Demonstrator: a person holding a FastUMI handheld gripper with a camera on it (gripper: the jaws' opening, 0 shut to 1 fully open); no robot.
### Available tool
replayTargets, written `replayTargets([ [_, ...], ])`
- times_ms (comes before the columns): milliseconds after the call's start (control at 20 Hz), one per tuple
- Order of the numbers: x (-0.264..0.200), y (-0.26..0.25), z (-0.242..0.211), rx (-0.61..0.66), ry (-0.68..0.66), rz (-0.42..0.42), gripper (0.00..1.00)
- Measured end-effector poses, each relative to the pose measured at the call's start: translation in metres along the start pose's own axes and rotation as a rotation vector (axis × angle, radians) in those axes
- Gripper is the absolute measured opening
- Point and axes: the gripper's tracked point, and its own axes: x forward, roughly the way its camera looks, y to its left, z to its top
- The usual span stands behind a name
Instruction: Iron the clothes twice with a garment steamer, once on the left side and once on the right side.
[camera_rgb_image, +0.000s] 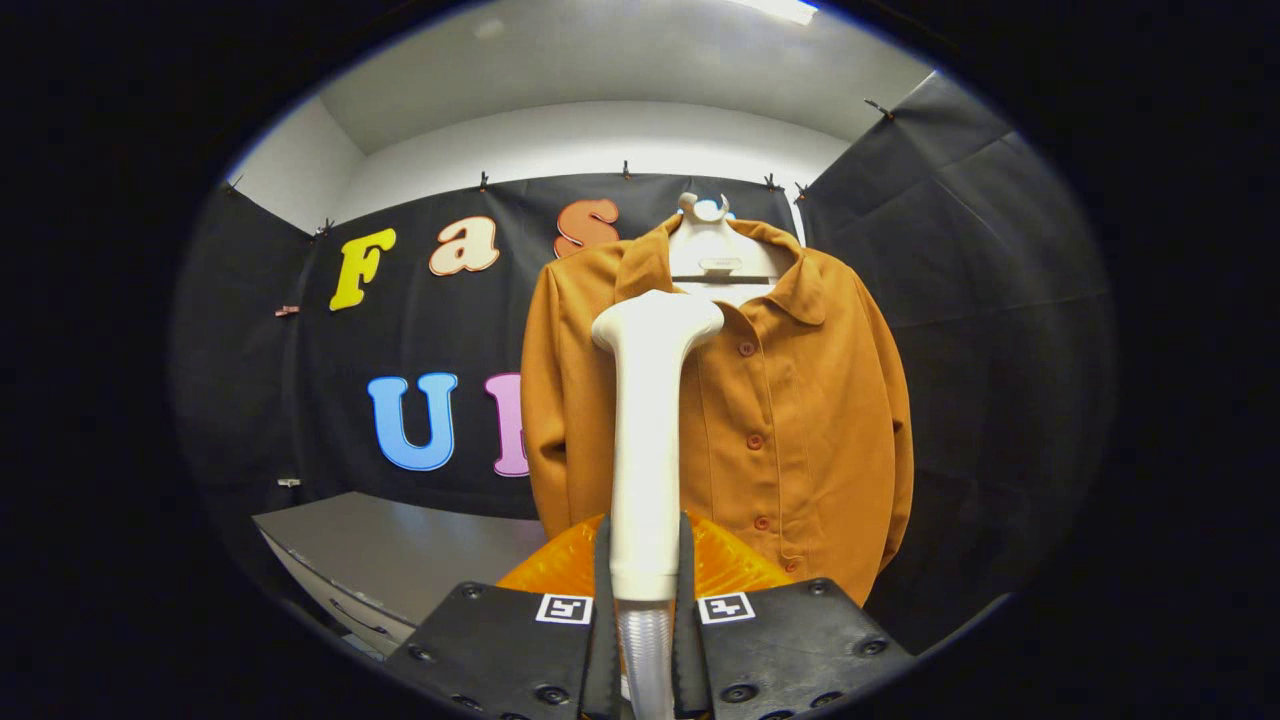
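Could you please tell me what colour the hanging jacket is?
The jacket is plain orange-brown with matching buttons, as the gripper view shows.

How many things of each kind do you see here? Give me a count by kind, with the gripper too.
Orange shirt: 1
White steamer wand, held between the fingers: 1
White hanger: 1
Grey table: 1
Gripper, shut on the wand: 1
Total: 5

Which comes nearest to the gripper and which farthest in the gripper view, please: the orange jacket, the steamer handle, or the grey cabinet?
1. Steamer handle: clamped between the fingers of the gripper, rising straight ahead.
2. Orange jacket: hanging on a hanger just beyond the steamer's head, slightly right.
3. Grey cabinet: low and off to the left; its depth against the jacket is hard to call.
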Motion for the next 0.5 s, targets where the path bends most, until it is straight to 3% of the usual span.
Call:
replayTargets([
  [500,0.002,-0.009,-0.086,0.012,0.201,-0.012,0.23],
])
